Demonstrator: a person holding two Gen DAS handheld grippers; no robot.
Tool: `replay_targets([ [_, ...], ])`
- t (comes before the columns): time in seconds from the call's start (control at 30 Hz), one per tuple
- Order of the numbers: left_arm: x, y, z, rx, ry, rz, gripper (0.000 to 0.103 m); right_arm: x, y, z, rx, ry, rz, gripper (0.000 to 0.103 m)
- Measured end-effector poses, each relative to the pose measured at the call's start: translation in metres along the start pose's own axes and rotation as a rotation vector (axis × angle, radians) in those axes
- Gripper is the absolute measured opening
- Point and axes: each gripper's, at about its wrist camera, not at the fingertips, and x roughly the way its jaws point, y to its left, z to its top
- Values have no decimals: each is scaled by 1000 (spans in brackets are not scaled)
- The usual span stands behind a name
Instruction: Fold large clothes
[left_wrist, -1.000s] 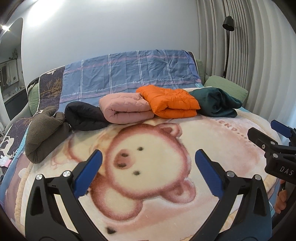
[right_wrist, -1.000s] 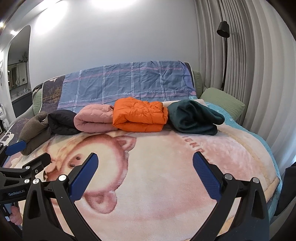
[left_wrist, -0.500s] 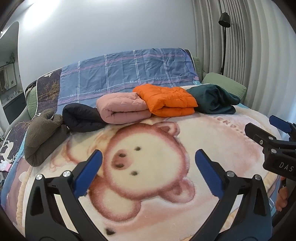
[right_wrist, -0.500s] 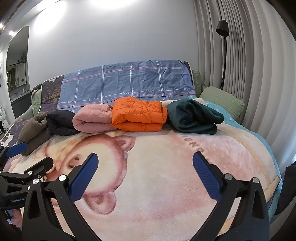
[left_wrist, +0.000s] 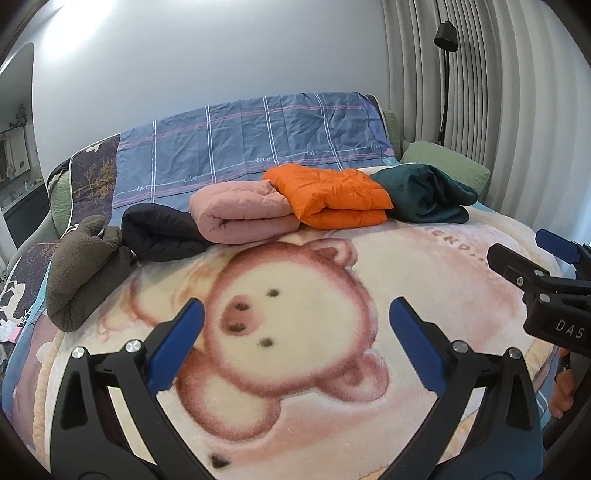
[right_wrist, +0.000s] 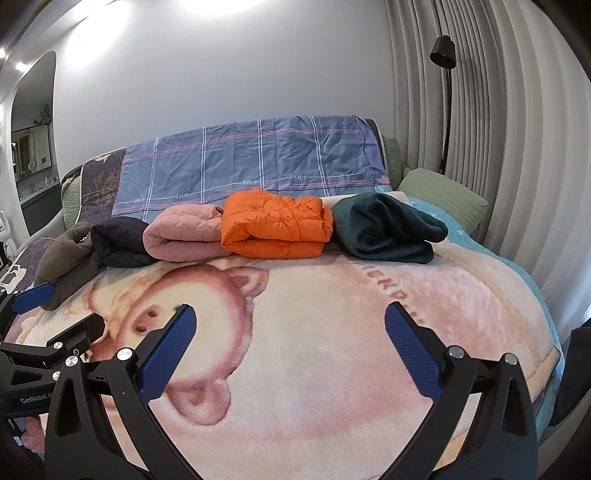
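Pale grey walls and pleated curtains frame a bed covered by a plush blanket (left_wrist: 332, 424) printed with a cartoon bear, its near half bare. Along the far edge five garments lie in a row, all bundled: a brown fleece (left_wrist: 79, 266) at the left, then a black jacket (left_wrist: 159, 232), a pink quilted coat (left_wrist: 243, 212), an orange puffer jacket (left_wrist: 334, 197) overlapping the pink one, and a dark green fleece (left_wrist: 421, 194) at the right, near a green pillow (right_wrist: 441, 195).

The left gripper (left_wrist: 293, 334) and the right gripper (right_wrist: 288, 332) both hover above the blanket with their jaws spread wide, holding nothing; each shows at the edge of the other's view.

The step in hand looks like choosing and fetching a garment (or the row may already be finished work; the pictures do not settle it). To do it well, the person should take one bundle by an outer edge with both grippers, pinching a single layer rather than the whole roll, and draw it onto the bare near half before spreading it flat. The slippery puffer shell calls for a deep bite at a seam.
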Motion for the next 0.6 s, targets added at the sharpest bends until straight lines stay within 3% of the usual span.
replay_targets([
  [0.6, 6, 3, -5, -1, 11, 16, 101, 9, 1, -3, 1, 20, -6, 102],
])
